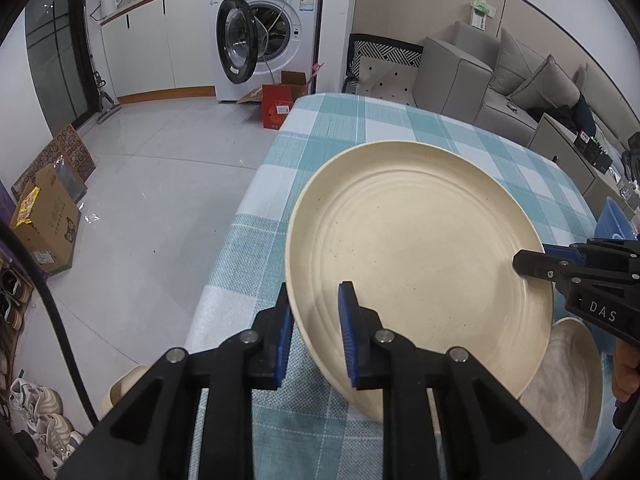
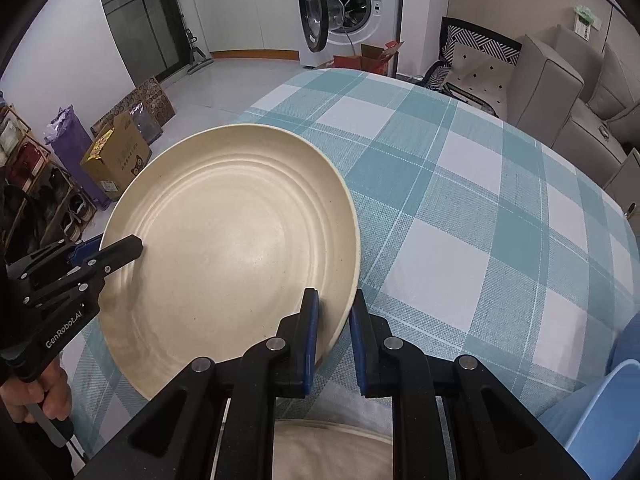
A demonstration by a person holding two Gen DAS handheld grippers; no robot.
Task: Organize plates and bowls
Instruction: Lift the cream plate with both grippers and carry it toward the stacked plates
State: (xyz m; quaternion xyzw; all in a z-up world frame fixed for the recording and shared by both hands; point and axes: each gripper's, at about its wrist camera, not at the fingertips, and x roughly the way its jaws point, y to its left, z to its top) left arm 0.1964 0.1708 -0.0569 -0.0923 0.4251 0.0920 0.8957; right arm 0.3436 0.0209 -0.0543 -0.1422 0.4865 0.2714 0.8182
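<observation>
Two hand-held grippers share one cream plate above a table covered in a teal-and-white checked cloth: the left gripper is clenched on the plate's near-left rim, and the right gripper is clenched on the opposite rim, each with one pad over the lip and one beneath. The plate hangs between the two tools, tilted and apparently clear of the cloth. A second cream dish lies just below and behind the right gripper, partly hidden; a pale bowl-like rim shows low, left of the left gripper. Organizing looks to be at an early stage, with this plate in transit and nothing visibly stacked. Ahead of both grippers the cloth lies open and broad; the table's edge drops away close beside the left gripper, toward the tiled floor. A blue container crowds the right gripper's outer side.
</observation>
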